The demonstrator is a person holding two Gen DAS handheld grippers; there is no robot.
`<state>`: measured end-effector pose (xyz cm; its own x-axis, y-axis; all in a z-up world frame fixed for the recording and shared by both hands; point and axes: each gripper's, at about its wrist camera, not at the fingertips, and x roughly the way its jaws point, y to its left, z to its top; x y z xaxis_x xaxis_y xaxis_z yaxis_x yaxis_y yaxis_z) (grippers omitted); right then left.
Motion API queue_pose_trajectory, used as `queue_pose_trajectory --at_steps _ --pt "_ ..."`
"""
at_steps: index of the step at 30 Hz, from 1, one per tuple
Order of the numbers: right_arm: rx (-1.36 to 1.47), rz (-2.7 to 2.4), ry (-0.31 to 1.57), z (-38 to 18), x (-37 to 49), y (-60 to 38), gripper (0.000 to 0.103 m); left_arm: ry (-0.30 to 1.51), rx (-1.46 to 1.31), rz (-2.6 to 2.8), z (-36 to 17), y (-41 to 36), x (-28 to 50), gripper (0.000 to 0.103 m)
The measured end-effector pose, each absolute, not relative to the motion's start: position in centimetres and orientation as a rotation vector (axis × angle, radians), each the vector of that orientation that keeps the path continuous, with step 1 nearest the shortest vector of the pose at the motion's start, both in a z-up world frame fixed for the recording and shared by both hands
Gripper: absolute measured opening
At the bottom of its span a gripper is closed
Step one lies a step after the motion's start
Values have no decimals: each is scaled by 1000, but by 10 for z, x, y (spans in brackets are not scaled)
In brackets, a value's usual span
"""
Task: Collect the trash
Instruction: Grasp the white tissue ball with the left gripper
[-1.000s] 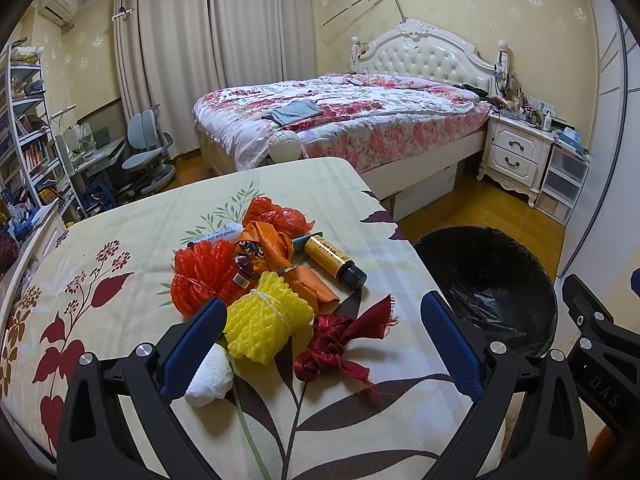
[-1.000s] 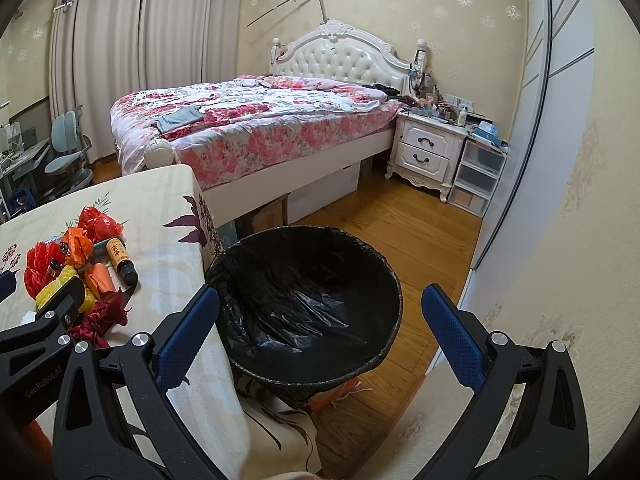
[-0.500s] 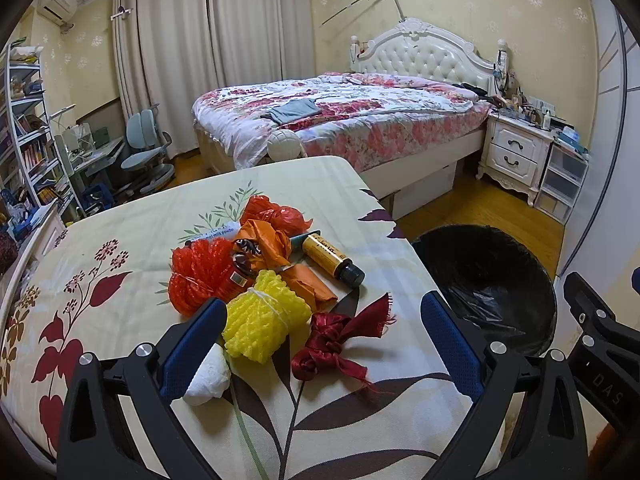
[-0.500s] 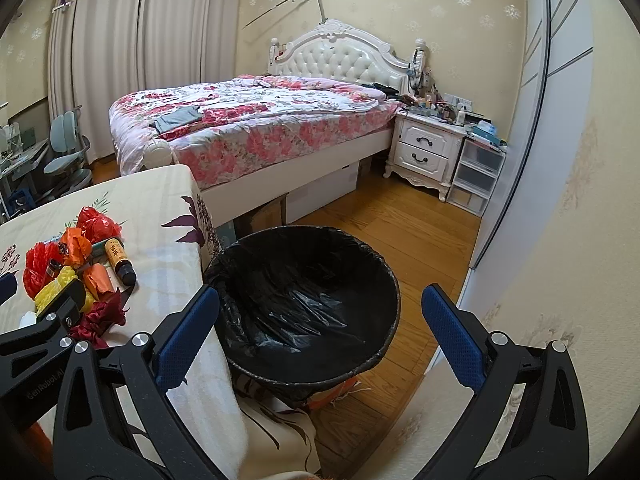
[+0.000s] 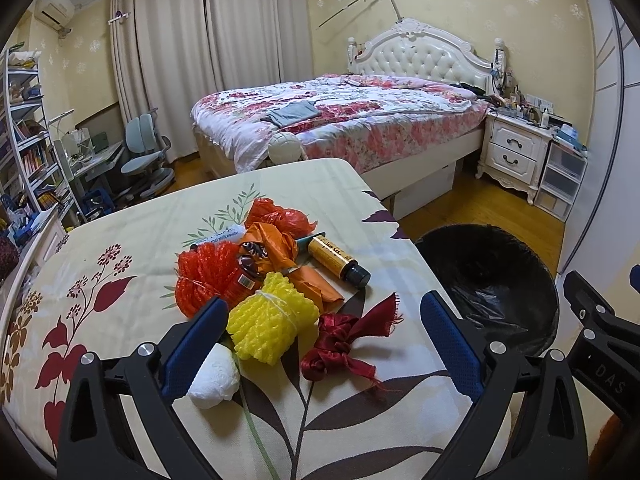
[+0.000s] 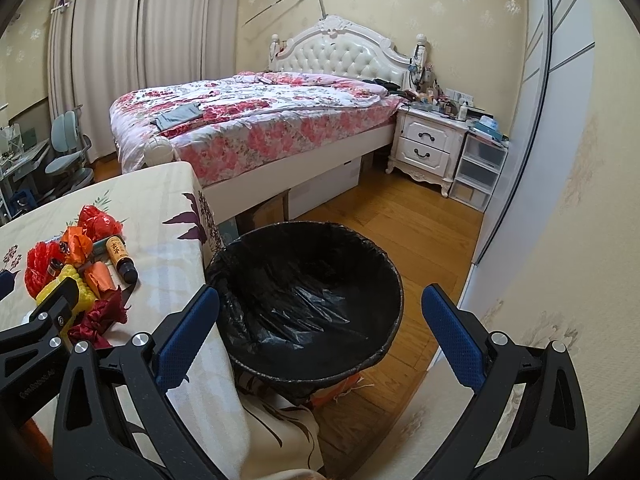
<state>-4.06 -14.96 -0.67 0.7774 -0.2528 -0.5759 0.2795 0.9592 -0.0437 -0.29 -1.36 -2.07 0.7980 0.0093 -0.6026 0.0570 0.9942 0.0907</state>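
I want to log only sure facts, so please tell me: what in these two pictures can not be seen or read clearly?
- White wad: left wrist view, partly behind the left gripper finger.
- Bottle label: too small to read.
- Trash bin base: right wrist view, hidden by the tablecloth and its own rim.
- Items under the orange wrappers: covered.
- Right gripper: open, nothing held.

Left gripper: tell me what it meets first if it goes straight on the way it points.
Most likely the dark red ribbon, lying on the table between the open fingers of the left gripper, with the yellow foam net just beside it. Depth is hard to judge.
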Motion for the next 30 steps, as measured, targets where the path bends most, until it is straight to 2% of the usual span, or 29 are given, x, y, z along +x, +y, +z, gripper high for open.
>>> queue_pose_trajectory --at_steps 7,10,13,15,30 --pt "37 -221 647 -10 -38 -132 99 665 96 -7 -18 11 -14 85" --pt "28 -185 655 -10 -38 -121 96 678 94 24 -17 33 -17 84" --pt "21 -138 674 -11 -38 -108 86 688 87 52 -18 57 -18 84" --pt "11 -118 685 -11 -36 -101 83 693 86 73 -20 70 -22 84" --pt "-24 -67 715 -12 -30 -78 83 770 73 85 -45 94 -16 84"
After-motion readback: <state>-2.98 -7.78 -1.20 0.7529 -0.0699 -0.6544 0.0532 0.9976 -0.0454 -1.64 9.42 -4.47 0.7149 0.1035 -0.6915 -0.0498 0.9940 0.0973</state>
